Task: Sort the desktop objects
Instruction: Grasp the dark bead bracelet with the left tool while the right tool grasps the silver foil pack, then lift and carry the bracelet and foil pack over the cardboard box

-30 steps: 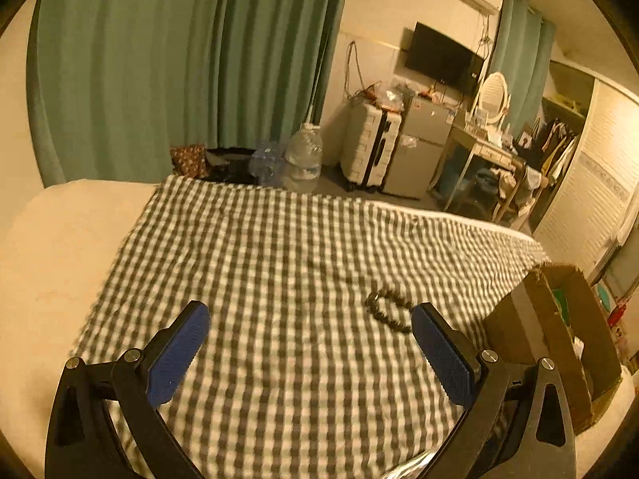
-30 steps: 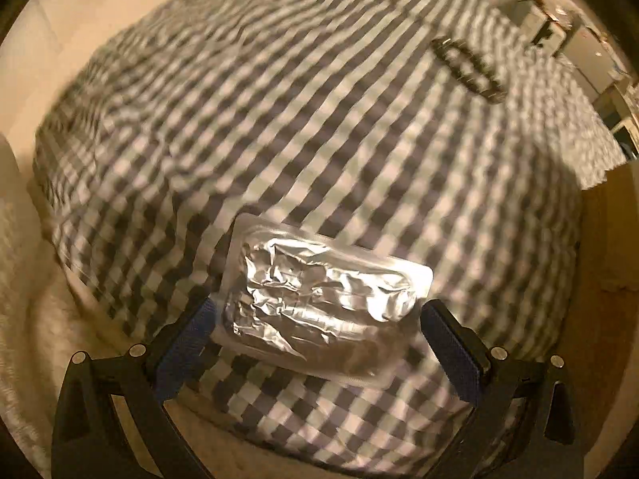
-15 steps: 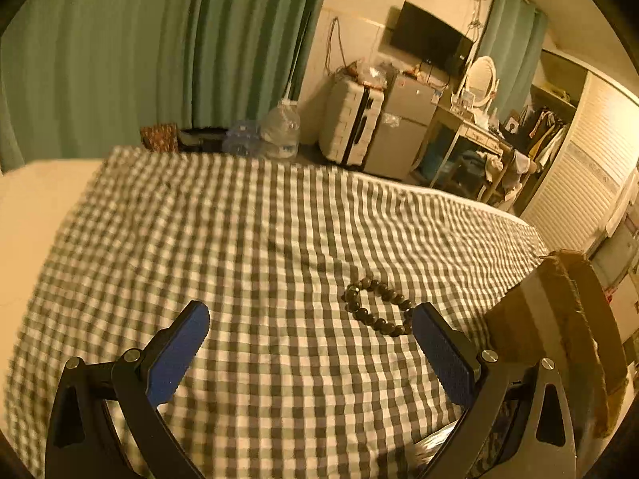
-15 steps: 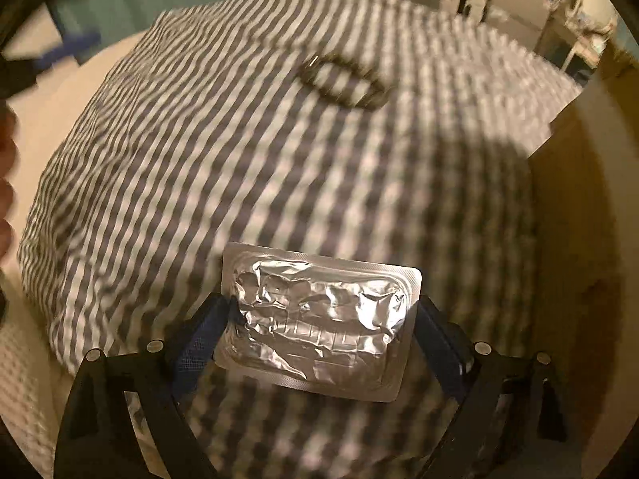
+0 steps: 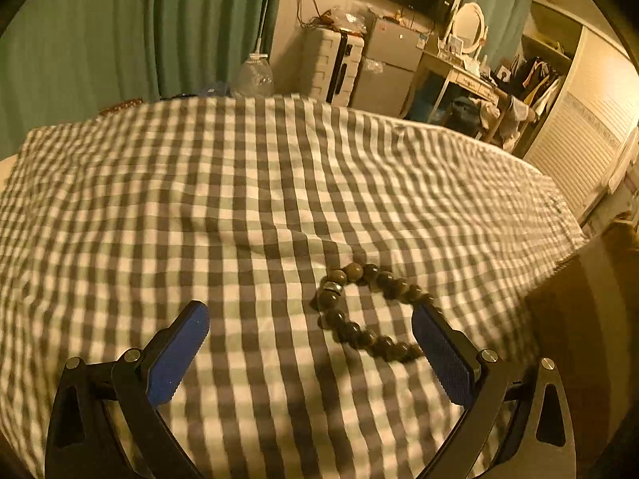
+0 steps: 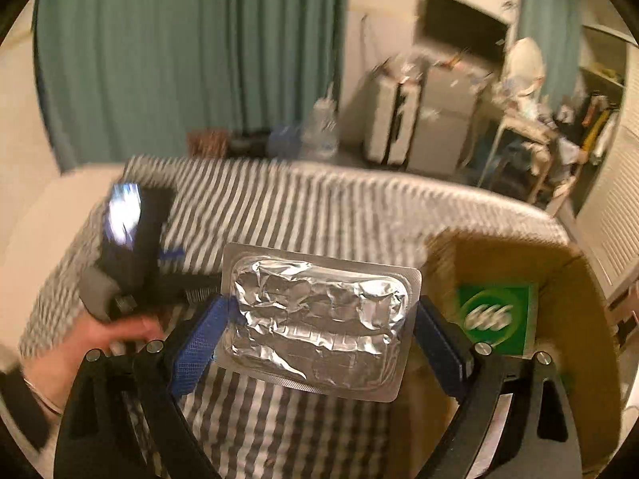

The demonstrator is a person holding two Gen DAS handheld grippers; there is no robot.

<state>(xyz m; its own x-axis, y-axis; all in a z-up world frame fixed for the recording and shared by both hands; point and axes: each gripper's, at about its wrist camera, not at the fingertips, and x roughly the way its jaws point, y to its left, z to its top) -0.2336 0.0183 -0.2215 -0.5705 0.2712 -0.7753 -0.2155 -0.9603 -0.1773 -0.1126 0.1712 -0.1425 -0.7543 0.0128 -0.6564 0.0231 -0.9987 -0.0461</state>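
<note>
Checked cloth covers the whole surface I am working over, and the cardboard box stands at its right edge, open, with a green packet already lying inside. My right hand-held gripper is clamped on the foil pill sheet, one blue pad on each short end, the sheet held flat and off the cloth, just left of the box opening. To finish this step well I should carry the sheet across until it hangs over the box floor and past the near wall, lower it inside, and only then let the jaws part; the sheet is thin and stiff, so it could tip or catch on the rim if I release too early. The right view is blurred, so I cannot judge exactly how close the rim is.

My left hand-held gripper is spread wide and holds nothing, low over the cloth. The bead bracelet lies flat between its pads, nearer the right pad, which hides part of the loop. I judge it should shift a little right to centre the loop before closing.
</note>
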